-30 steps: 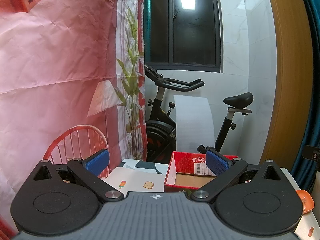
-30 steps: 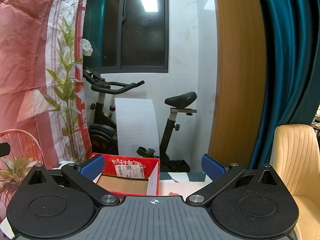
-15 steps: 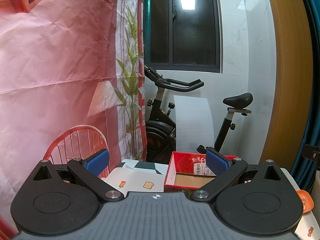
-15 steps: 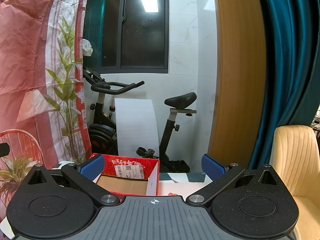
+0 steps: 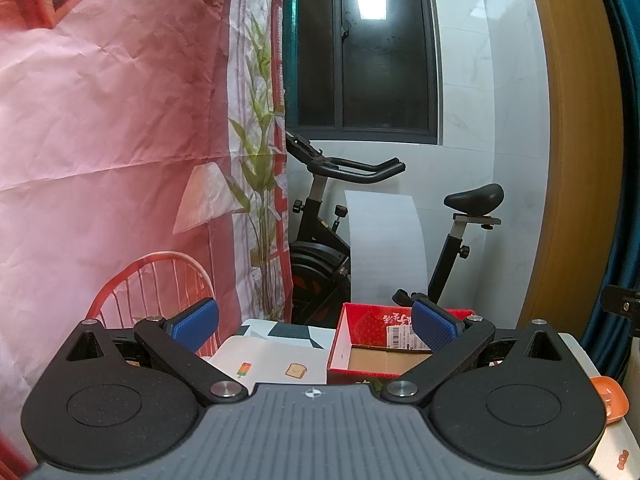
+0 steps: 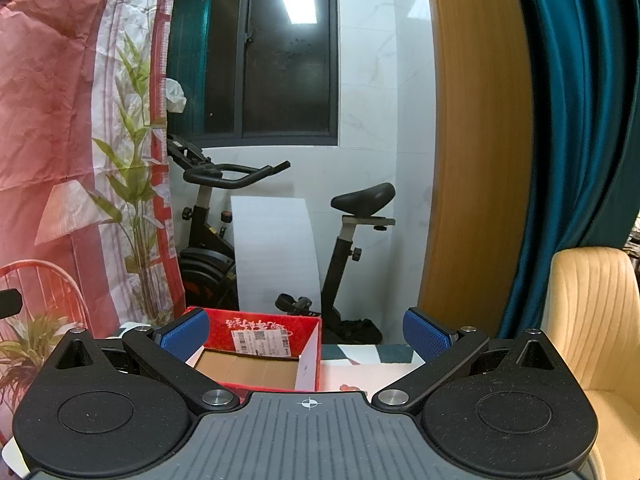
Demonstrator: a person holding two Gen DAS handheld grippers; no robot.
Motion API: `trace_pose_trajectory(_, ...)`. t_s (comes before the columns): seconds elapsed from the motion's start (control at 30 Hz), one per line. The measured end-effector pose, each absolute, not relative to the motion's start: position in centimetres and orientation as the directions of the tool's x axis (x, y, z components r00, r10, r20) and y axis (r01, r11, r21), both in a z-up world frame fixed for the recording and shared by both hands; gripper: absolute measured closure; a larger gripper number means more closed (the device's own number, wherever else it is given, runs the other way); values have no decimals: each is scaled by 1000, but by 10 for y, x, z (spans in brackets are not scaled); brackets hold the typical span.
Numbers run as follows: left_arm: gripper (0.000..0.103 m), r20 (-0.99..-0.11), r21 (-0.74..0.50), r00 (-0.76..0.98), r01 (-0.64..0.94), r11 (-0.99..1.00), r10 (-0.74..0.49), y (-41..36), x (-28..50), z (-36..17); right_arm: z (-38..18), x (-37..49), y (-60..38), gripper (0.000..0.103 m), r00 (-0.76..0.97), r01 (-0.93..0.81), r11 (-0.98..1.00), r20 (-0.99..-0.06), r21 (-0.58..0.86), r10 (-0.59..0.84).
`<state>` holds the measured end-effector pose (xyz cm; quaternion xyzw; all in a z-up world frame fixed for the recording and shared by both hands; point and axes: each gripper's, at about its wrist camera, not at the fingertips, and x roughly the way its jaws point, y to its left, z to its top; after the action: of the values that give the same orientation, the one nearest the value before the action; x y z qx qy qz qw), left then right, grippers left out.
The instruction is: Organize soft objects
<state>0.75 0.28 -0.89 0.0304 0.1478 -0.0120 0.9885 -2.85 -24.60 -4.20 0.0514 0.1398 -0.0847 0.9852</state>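
Note:
A red cardboard box (image 5: 372,344) with a brown floor and a white shipping label stands open on the table; it also shows in the right wrist view (image 6: 260,350). No soft object is in view. My left gripper (image 5: 314,326) is open and empty, held above the table with the box behind its right finger. My right gripper (image 6: 306,334) is open and empty, with the box behind its left finger.
A white table mat (image 5: 276,364) with small food pictures lies left of the box. An orange dish (image 5: 610,398) sits at the table's right edge. An exercise bike (image 6: 280,240), a red wire chair (image 5: 160,284), a beige chair (image 6: 592,320) and curtains stand beyond.

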Motion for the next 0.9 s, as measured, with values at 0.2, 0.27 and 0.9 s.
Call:
trace_pose_trajectory(0.2, 0, -312, 68, 950, 25, 997, -3, 3, 12, -13, -44, -30, -246, 0, 955, 158, 983, -267, 92, -129)
trace_pose_trajectory(0.27, 0, -314, 81, 949, 16, 997, 10, 3, 14, -16, -46, -32, -248, 0, 964, 133, 985, -246, 111, -103)
trace_pose_trajectory(0.9, 0, -400, 167, 915, 15, 986, 54, 18, 36, -119, -167, -4, -227, 0, 949, 24, 997, -316, 74, 1)
